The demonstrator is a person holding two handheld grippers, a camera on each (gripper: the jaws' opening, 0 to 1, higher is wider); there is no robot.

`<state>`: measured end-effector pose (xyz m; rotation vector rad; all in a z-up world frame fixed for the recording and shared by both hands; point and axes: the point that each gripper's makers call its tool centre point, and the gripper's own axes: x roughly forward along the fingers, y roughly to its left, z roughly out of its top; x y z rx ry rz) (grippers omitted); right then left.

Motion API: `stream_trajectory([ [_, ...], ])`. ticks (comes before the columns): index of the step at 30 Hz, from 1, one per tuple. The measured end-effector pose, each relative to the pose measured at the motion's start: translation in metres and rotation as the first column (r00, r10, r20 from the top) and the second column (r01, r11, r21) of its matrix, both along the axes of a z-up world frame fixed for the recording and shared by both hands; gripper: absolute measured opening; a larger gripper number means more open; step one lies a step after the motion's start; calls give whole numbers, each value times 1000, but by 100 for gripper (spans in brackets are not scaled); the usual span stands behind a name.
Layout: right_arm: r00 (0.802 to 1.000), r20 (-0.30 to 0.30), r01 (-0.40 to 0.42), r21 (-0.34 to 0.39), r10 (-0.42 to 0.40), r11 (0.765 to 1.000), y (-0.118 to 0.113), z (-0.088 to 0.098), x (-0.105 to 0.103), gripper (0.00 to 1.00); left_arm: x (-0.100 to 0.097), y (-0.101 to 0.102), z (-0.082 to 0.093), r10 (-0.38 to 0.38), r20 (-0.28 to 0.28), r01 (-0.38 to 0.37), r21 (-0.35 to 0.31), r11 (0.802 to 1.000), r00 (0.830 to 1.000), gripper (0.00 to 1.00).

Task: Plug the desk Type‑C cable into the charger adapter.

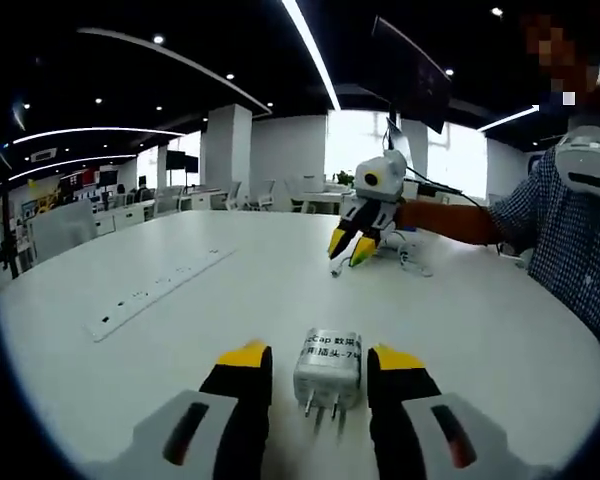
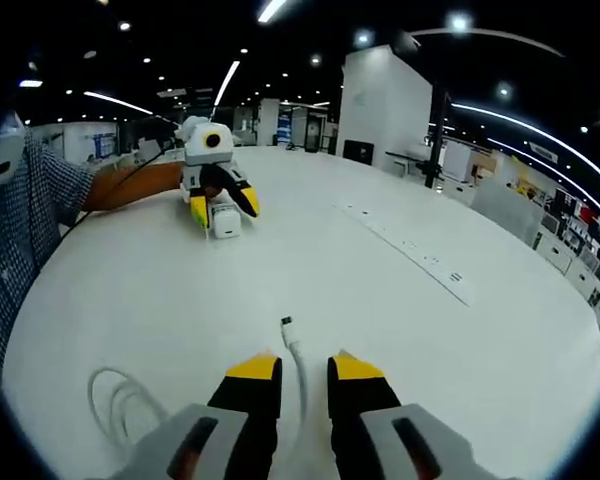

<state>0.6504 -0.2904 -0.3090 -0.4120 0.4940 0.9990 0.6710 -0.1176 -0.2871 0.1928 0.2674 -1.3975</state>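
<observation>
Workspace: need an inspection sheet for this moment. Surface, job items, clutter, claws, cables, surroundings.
Surface: white table, bare around the job's things.
Job items: adapter between the left claw's jaws, prongs toward the camera; cable between the right claw's jaws, its plug sticking out past the tips, unplugged.
Clutter: power strip lying flat on the table, apart from the job's things.
Claws: left shut on the adapter; right shut on the cable; the two apart.
Cables: slack looped on the table beside the right claw.
Surroundings: open office with ceiling strip lights; a person's checked sleeve at the table edge.
</observation>
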Motion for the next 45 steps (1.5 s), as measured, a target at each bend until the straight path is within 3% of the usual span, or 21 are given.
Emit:
stream_trajectory([
  [7, 1000, -2, -16, 8, 16, 1000, -3, -1, 5, 17, -6, -3, 1, -16, 19, 16, 14, 1000, 1000, 34],
  [22, 999, -29, -25, 68, 27, 997, -10, -2, 17, 12, -17, -3, -16, -32, 12, 31, 91, 995, 999, 27],
  [40, 995, -70, -62, 70, 67, 996, -7, -3, 16, 5, -30, -11, -15, -62, 29, 59, 81, 995, 998, 26],
  [45, 994, -85, -59, 75, 66, 995, -6, -3, 15, 5, -25, -9, -15, -66, 25, 64, 81, 995, 997, 26],
])
